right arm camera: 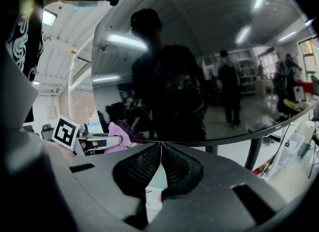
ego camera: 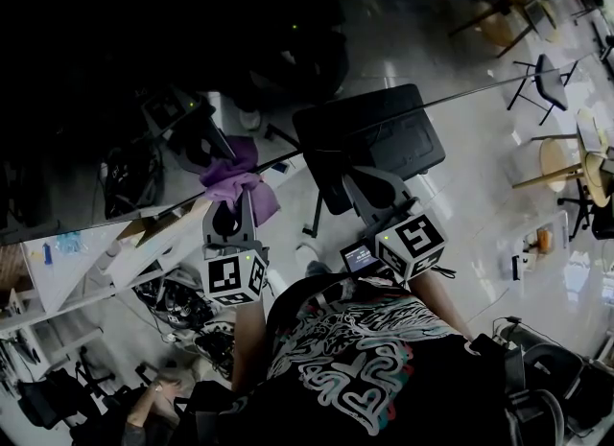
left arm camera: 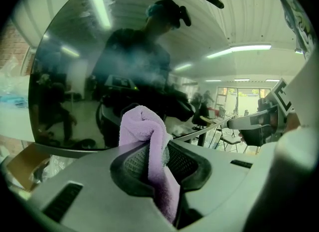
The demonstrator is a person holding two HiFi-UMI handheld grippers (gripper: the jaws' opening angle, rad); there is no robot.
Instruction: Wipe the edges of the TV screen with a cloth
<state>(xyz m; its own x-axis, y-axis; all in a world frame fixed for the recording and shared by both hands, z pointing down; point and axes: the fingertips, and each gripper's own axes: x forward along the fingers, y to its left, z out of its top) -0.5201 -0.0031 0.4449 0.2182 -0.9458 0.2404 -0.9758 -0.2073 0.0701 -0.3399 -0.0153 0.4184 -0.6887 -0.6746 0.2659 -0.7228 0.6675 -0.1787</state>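
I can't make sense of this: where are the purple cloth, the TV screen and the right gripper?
purple cloth [left arm camera: 143, 126], left gripper view, its bunched top.
TV screen [right arm camera: 209, 66], right gripper view, its dark glass.
right gripper [right arm camera: 160, 146], right gripper view, between its shut fingertips.

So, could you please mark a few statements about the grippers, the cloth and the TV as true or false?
1. The left gripper is shut on the cloth. True.
2. The cloth is green. False: it is purple.
3. The right gripper holds a second cloth. False: its jaws are together with nothing between them.
4. The TV screen is dark and mirrors the room. True.
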